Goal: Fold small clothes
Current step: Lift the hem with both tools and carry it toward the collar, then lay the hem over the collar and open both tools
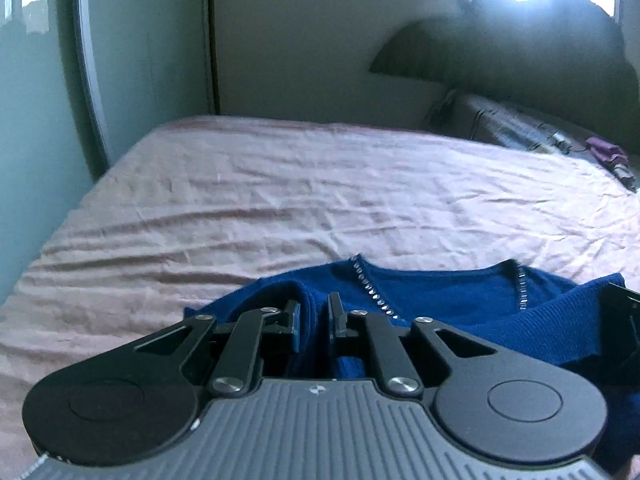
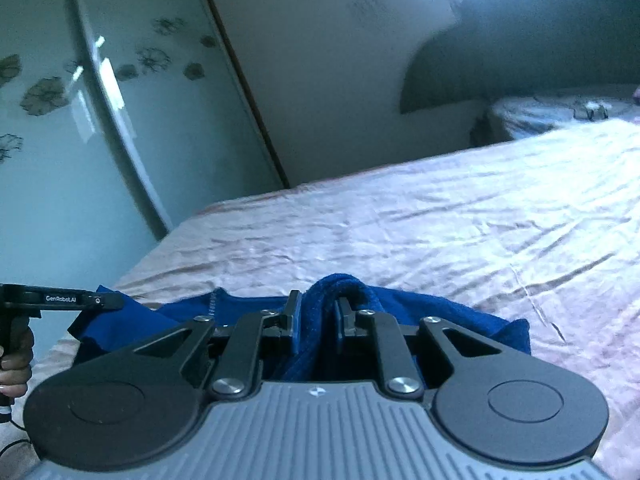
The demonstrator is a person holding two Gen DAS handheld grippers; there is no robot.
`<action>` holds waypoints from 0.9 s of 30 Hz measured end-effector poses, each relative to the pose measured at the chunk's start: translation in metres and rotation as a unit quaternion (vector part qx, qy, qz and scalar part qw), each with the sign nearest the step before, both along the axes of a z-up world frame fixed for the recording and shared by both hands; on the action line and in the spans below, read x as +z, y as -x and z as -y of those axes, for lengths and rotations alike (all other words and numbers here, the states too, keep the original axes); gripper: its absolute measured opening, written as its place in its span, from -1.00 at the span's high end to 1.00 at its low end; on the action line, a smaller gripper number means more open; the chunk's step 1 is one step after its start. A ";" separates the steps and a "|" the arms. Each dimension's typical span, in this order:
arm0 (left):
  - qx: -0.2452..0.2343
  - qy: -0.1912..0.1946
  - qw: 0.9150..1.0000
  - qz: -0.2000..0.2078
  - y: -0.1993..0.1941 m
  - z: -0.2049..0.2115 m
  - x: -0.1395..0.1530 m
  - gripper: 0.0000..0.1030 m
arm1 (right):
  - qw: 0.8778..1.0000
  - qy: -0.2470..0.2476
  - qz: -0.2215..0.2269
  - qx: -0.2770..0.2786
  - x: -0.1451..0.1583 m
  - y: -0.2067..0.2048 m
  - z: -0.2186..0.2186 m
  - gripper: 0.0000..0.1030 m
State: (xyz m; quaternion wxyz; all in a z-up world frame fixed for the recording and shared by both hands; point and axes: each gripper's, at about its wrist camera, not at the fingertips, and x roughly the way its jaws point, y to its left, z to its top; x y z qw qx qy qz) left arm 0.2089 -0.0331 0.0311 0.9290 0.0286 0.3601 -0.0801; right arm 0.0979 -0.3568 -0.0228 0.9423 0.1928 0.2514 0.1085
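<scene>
Left wrist view: left hand-held gripper [image 1: 316,322], lower centre of frame, fingers pinching a bunched ridge of the blue knit top [image 1: 440,300]. The garment lies low in the frame on the pink bedsheet [image 1: 280,200], at the near part of the bed; its neckline with shiny trim [image 1: 374,292] opens toward the frame's upper part.

Right wrist view: right hand-held gripper [image 2: 318,320], lower centre, likewise pinching a raised fold of the same top [image 2: 440,316]. The other gripper's body shows at the left edge, level with this one.

Judgement: both edges are gripped, so the step in hand looks like lifting or carrying one side over for a fold.

To do it well:
- keep both pinches level and taut, so the knit does not sag between them;
- move the two together, not one ahead;
- lay the fabric flat on the sheet before releasing;
- watch the trim, which may snag.

Knit looks thick and slack; it will likely slump if released early.
</scene>
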 end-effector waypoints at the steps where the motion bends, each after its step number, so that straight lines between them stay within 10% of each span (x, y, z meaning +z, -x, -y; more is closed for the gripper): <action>1: 0.000 0.000 1.000 -0.011 -0.007 0.000 -0.006 0.73 | 1.000 -0.002 -0.008 0.000 -0.004 -0.006 0.000 0.69; 7: 0.010 0.000 0.999 -0.049 -0.027 -0.002 -0.030 0.42 | 0.997 -0.012 -0.082 0.010 -0.033 -0.036 0.003 0.63; 12: 0.029 0.026 0.999 -0.030 -0.028 -0.015 -0.018 -0.45 | 0.992 -0.077 -0.102 0.020 -0.036 -0.039 0.021 0.18; 15: 0.063 0.028 0.998 0.001 -0.023 -0.029 -0.001 -0.48 | 0.984 -0.153 -0.093 0.005 -0.032 -0.036 0.042 -0.18; 20: 0.031 0.036 0.999 0.014 0.006 -0.046 0.019 -0.47 | 0.978 -0.195 -0.076 -0.016 -0.022 -0.022 0.063 -0.25; 27: -0.150 -0.061 0.987 0.009 0.065 -0.008 -0.001 -0.23 | 0.999 -0.031 -0.018 -0.009 0.010 0.021 0.040 -0.26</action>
